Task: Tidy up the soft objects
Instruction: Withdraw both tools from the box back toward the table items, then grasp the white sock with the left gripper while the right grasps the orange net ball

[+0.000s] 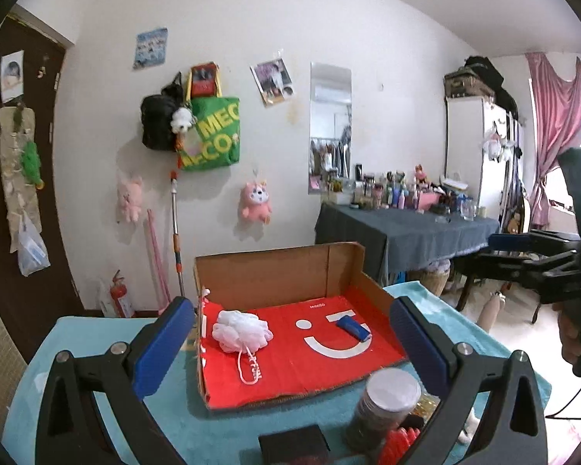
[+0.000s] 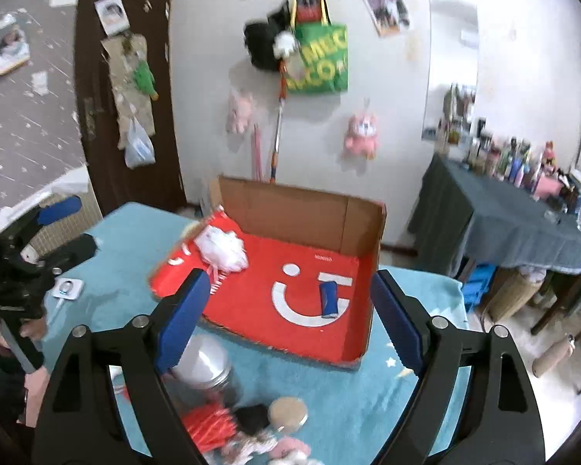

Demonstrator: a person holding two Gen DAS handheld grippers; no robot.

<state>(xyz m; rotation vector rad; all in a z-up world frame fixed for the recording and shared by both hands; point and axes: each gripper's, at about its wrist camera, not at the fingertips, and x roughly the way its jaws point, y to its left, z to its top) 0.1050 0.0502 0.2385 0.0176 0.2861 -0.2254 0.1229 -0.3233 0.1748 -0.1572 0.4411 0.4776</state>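
The cardboard box (image 1: 275,279) stood at the far edge of the blue table (image 1: 97,333), its near side open. The white mesh sponge (image 1: 242,331) lay at the left edge of its red floor. Both the left gripper (image 1: 290,343) and the right gripper (image 2: 286,319) hung above the table, jaws wide and empty. Only the right view showed the small soft toys (image 2: 286,447) at the near edge.
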